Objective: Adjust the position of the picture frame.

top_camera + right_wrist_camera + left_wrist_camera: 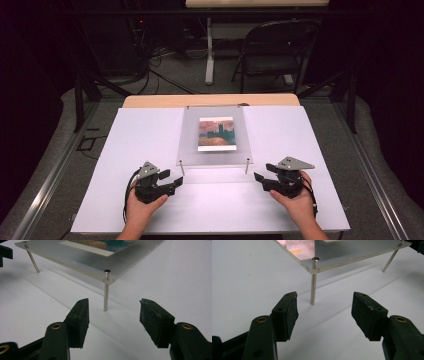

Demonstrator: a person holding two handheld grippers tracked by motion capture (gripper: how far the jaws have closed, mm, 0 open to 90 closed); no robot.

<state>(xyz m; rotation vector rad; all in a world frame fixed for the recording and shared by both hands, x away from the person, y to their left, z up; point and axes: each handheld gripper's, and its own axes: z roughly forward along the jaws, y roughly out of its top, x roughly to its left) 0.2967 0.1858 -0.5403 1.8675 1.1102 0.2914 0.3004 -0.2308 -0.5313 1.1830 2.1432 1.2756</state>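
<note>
a dark folding chair stands beyond the white table, by cables.

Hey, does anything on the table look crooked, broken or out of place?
Nothing stands out. The clear panel stands level on its metal legs, the picture lies square on it, and the white table shows no spills.

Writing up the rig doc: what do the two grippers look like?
Both alike. Left gripper and right gripper: black bodies, two black jaws with worn flat pads, brass-coloured pivot bushings, a grey three-cornered plate on top, black cable trailing back. Forearms bare, no sleeves in view.
</note>
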